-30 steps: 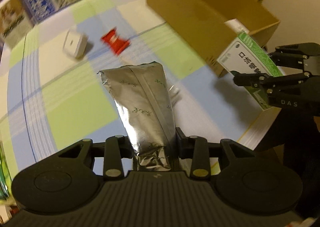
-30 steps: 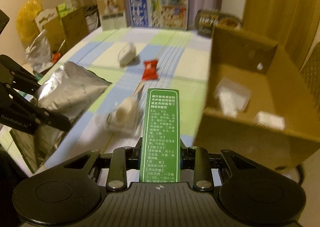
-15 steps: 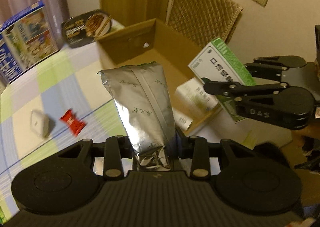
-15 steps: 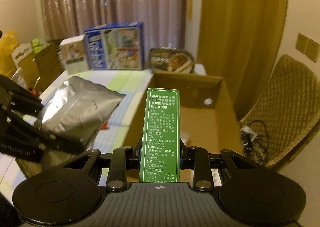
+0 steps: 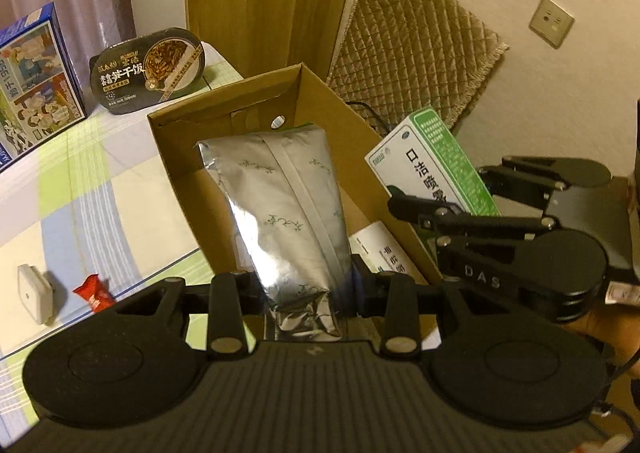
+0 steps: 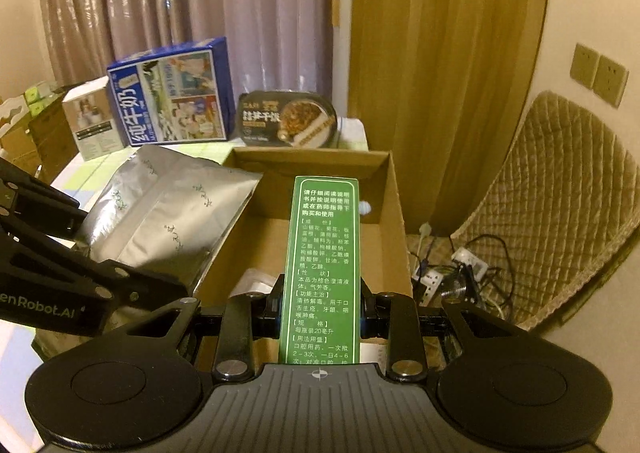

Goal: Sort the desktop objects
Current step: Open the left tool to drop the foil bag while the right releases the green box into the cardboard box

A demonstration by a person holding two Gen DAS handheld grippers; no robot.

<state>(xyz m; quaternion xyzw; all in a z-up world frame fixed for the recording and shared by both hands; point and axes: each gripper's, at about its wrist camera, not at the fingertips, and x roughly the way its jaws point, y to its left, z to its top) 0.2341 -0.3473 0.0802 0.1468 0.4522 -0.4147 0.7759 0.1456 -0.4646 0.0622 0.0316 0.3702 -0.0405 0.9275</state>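
Note:
My left gripper (image 5: 306,289) is shut on a silver foil pouch (image 5: 280,205) and holds it upright over the near left part of the open cardboard box (image 5: 224,113). My right gripper (image 6: 320,313) is shut on a green and white medicine box (image 6: 324,265) and holds it over the same cardboard box (image 6: 394,221). The right gripper (image 5: 408,201) with the medicine box (image 5: 432,165) shows at right in the left wrist view. The pouch (image 6: 168,217) shows at left in the right wrist view. White packets (image 5: 380,253) lie inside the box.
On the checked tablecloth (image 5: 100,181) lie a red snack packet (image 5: 93,292) and a small white box (image 5: 34,299). A black noodle bowl (image 5: 150,69) and a blue milk carton (image 6: 172,93) stand at the far edge. A quilted chair (image 6: 560,193) and cables (image 6: 460,273) are right of the box.
Both grippers have swung from over the table to over the cardboard box, carrying the pouch and the medicine box. The box has come closer and nearer the middle of both views.

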